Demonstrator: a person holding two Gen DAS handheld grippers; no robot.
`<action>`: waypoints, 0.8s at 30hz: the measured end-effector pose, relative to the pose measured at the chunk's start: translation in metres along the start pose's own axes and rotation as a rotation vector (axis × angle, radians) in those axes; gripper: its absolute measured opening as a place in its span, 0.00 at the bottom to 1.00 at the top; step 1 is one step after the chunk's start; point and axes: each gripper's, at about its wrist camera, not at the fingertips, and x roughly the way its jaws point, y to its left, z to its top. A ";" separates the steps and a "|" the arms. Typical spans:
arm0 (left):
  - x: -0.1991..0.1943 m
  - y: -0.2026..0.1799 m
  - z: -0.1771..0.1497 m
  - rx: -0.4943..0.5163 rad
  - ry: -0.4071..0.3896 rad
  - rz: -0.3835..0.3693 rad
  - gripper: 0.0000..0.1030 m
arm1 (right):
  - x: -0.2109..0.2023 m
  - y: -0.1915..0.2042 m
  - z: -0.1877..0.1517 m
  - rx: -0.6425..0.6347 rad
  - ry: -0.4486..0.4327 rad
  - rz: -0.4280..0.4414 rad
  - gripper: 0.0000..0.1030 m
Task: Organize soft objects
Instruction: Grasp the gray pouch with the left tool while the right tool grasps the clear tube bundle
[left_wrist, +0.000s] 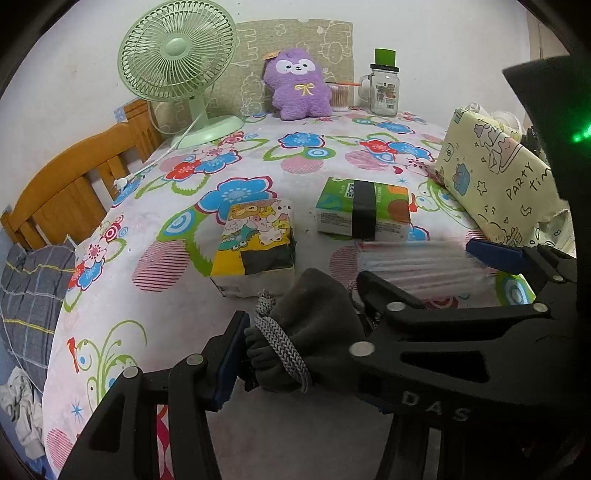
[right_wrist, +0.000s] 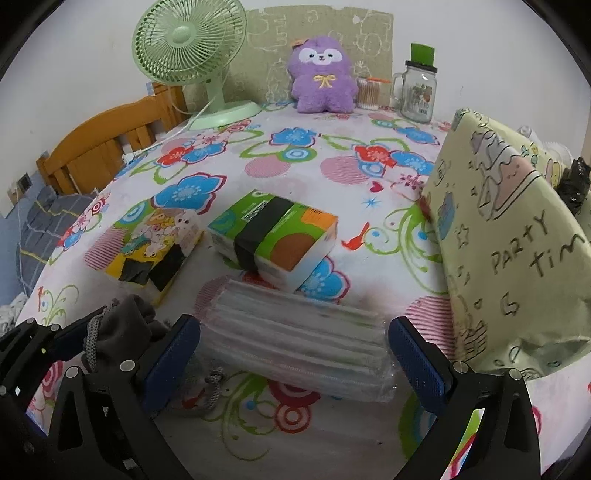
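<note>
My left gripper (left_wrist: 299, 332) is shut on a grey drawstring pouch (left_wrist: 317, 317), low over the flowered tablecloth (left_wrist: 155, 332). The right wrist view shows that pouch (right_wrist: 125, 325) at the lower left. My right gripper (right_wrist: 295, 358) stands open, its blue pads (right_wrist: 417, 362) on either side of a clear plastic pack of face masks (right_wrist: 295, 339) lying on the cloth. Behind it lie a green tissue pack (right_wrist: 277, 240) and a cartoon-printed tissue pack (right_wrist: 155, 243). A purple plush toy (right_wrist: 321, 77) sits upright at the far edge.
A yellow "party time" bag (right_wrist: 509, 243) stands tilted at the right, close to the mask pack. At the back are a green desk fan (right_wrist: 188, 48), a glass jar with a green lid (right_wrist: 417, 92) and a cotton swab tub (right_wrist: 367, 94). A wooden headboard (right_wrist: 99, 144) runs along the left.
</note>
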 end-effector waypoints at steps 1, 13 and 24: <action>0.000 0.000 0.000 0.002 0.000 0.000 0.57 | 0.000 0.002 0.000 -0.005 -0.001 -0.004 1.00; -0.001 -0.003 0.000 0.010 0.007 -0.009 0.56 | -0.003 0.006 -0.001 -0.005 0.013 -0.016 0.89; -0.012 -0.016 0.001 0.004 -0.009 -0.042 0.56 | -0.024 -0.007 -0.009 0.030 -0.028 -0.014 0.89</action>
